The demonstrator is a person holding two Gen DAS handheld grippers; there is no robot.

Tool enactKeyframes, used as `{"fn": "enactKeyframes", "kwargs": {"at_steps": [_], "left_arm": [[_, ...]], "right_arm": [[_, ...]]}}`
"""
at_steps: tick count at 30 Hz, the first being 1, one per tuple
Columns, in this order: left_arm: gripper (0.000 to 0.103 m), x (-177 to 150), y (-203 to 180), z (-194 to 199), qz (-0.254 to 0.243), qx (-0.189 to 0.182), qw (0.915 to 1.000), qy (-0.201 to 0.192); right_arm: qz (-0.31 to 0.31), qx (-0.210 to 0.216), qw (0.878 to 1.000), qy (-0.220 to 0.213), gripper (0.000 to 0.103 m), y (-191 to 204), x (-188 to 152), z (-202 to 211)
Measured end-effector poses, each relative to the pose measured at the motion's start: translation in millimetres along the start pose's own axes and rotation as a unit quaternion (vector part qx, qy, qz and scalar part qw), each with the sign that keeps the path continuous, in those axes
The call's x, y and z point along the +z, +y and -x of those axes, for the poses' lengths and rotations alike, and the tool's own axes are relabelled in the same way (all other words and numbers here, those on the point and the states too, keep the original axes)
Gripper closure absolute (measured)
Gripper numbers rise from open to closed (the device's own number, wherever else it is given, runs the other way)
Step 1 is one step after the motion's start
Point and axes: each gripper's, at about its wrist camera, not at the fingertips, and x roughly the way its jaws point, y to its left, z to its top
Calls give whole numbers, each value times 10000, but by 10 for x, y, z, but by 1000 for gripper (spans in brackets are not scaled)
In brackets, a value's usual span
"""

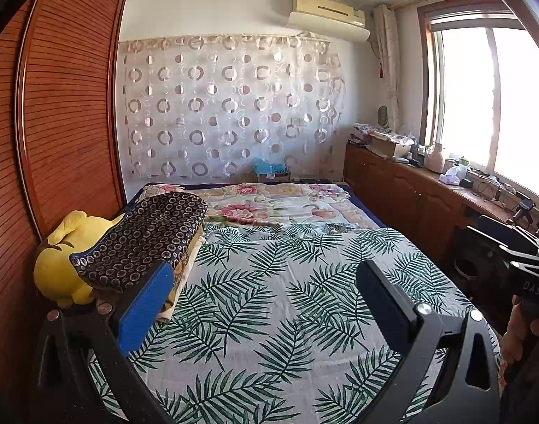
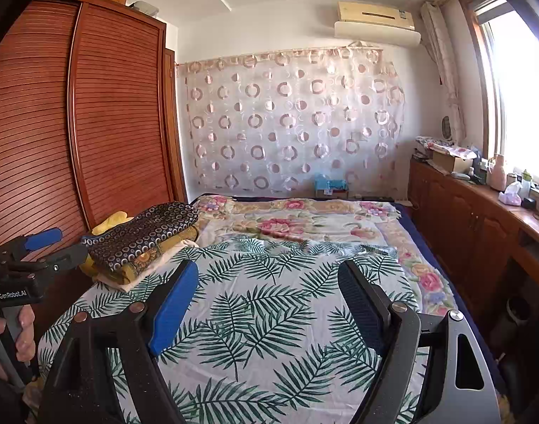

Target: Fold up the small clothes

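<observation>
A white cloth with green fern leaves [image 1: 276,300] lies spread flat on the bed, also in the right wrist view [image 2: 269,300]. My left gripper [image 1: 265,282] is open and empty, held above the cloth's near part. My right gripper [image 2: 269,289] is open and empty, also above the cloth. The left gripper shows at the left edge of the right wrist view [image 2: 46,247], and the right gripper at the right edge of the left wrist view [image 1: 523,258]. No small garment is clearly visible apart from the leaf cloth.
A floral blanket [image 1: 269,205] covers the far bed. A stack of folded fabrics with a dark ringed cover [image 1: 145,236] and a yellow plush toy [image 1: 57,265] sit at the left. A wooden wardrobe [image 1: 57,123] stands left, a cluttered low cabinet [image 1: 410,183] right.
</observation>
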Motion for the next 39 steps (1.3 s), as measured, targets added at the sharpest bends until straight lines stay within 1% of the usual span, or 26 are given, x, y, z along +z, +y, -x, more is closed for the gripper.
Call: {"fn": "enactKeyframes", "kwargs": {"at_steps": [39], "left_arm": [[0, -9, -7, 20, -13, 35, 10000, -36]], "right_arm": [[8, 68, 10000, -35, 20, -174, 9, -9]]}}
